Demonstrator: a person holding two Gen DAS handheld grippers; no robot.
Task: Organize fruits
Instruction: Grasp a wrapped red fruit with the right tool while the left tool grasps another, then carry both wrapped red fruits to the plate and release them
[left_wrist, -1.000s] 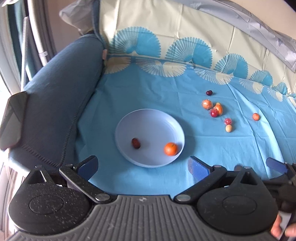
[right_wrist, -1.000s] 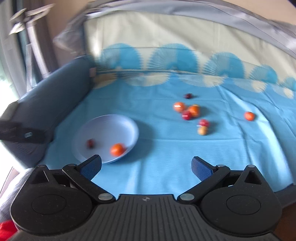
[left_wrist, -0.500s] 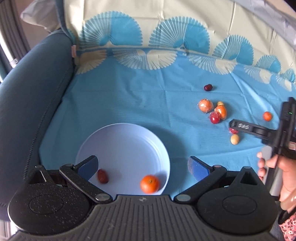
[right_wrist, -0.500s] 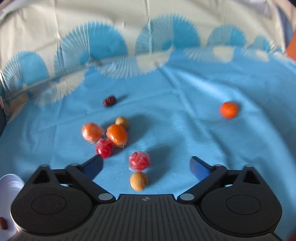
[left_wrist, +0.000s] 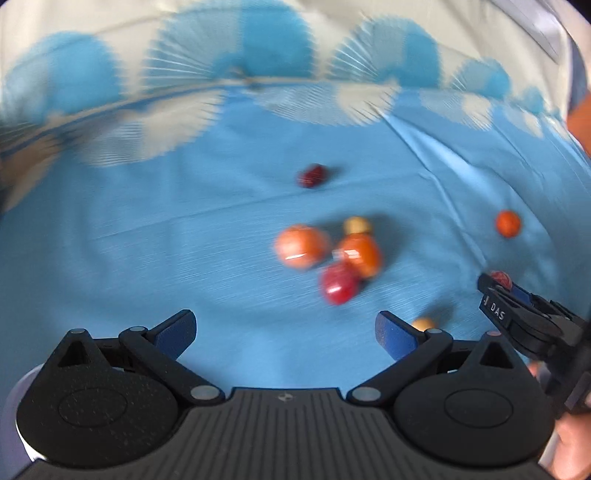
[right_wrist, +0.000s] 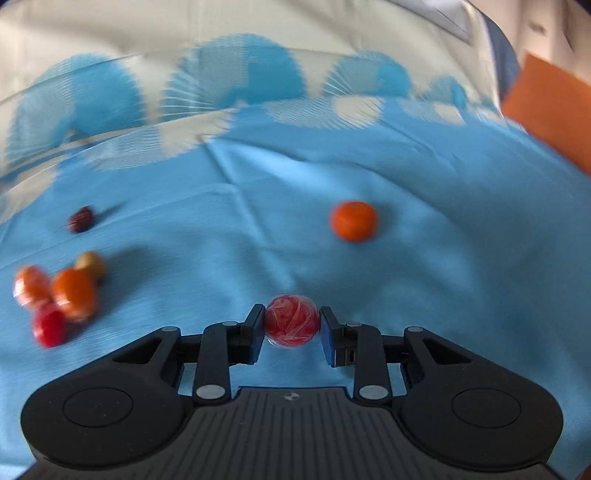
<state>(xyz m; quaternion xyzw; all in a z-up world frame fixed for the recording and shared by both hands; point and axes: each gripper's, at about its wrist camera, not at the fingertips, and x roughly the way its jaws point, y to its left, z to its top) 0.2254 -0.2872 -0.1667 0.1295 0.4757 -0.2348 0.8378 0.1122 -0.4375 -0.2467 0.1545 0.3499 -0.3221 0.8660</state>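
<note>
My right gripper (right_wrist: 291, 326) is shut on a red wrapped fruit (right_wrist: 291, 325) low over the blue cloth; it also shows at the right of the left wrist view (left_wrist: 498, 284). A cluster of orange and red fruits (left_wrist: 332, 258) lies ahead of my open, empty left gripper (left_wrist: 286, 332); the cluster also shows in the right wrist view (right_wrist: 59, 295). A dark red fruit (left_wrist: 312, 175) lies farther back. A lone orange fruit (right_wrist: 354, 220) lies ahead of the right gripper. A small tan fruit (left_wrist: 423, 324) peeks behind my left gripper's right finger.
The plate's pale rim (left_wrist: 22, 384) shows at the lower left of the left wrist view. The blue cloth (right_wrist: 443, 258) rises into a patterned backrest behind the fruits. An orange object (right_wrist: 546, 110) stands at the far right.
My right gripper moved forward and closed on the red wrapped fruit. My left gripper swung right from over the plate toward the fruit cluster.
</note>
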